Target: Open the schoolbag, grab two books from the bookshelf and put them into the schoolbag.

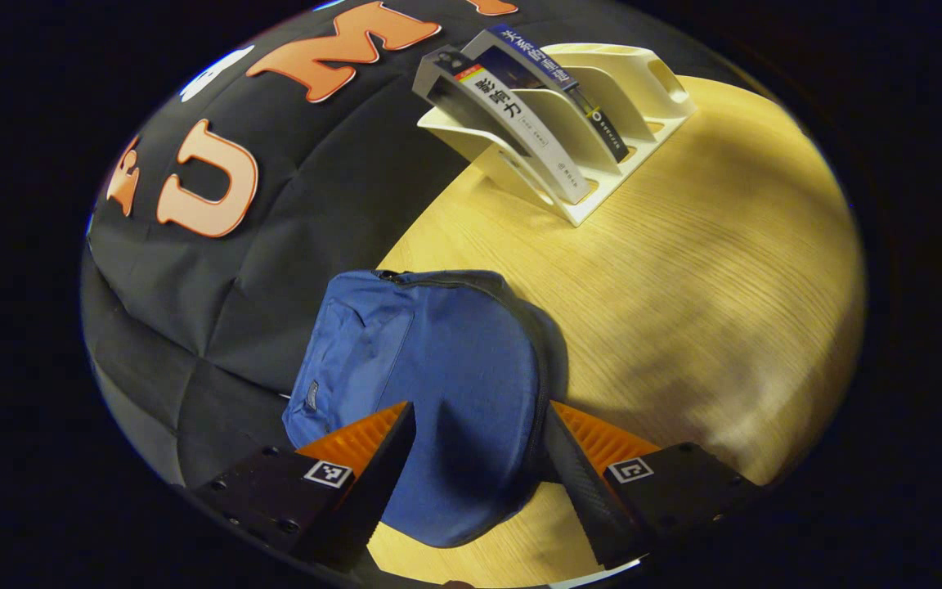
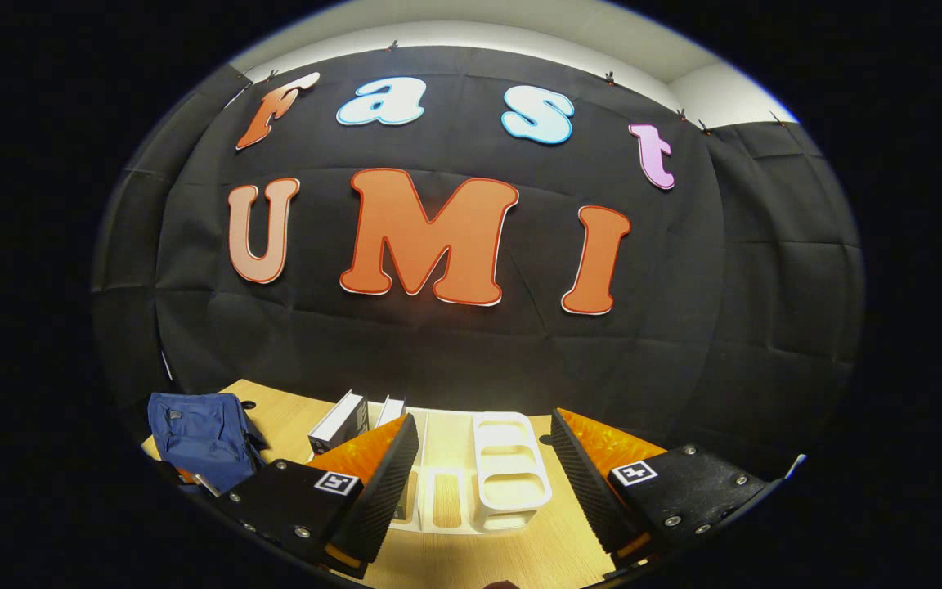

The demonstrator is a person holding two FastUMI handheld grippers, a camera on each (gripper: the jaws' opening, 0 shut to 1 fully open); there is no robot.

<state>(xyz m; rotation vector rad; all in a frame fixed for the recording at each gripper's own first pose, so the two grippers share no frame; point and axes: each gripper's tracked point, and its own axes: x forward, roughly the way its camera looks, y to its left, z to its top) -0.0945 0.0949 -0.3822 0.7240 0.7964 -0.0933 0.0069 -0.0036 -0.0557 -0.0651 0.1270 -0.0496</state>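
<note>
The blue schoolbag (image 1: pixel 430 384) lies on the wooden table (image 1: pixel 708 311), its far edge against the black cloth wall, and serves as the landmark here. In the left gripper view the left gripper (image 1: pixel 479 458) hangs just above the near part of the schoolbag with its jaws spread wide; the bag's rounded blue body fills the gap between the two fingers, and whether either finger touches the fabric cannot be told. The bag's dark zipper line runs along its far and right edge, and it looks closed. Beyond the schoolbag, well apart from it on the table, stands the cream bookshelf (image 1: pixel 602 114), a slotted rack holding two books (image 1: pixel 520 106) that lean in the slots nearest the wall, spines facing out. In the right gripper view the right gripper (image 2: pixel 479 474) is held open and empty, well apart from the schoolbag (image 2: pixel 201 438), which lies far off to that view's left at the table edge near the wall. Directly ahead of the right gripper, between its fingers, sits the bookshelf (image 2: pixel 508 466), with the two books (image 2: pixel 352 421) upright on the side of the rack that faces the schoolbag.
</note>
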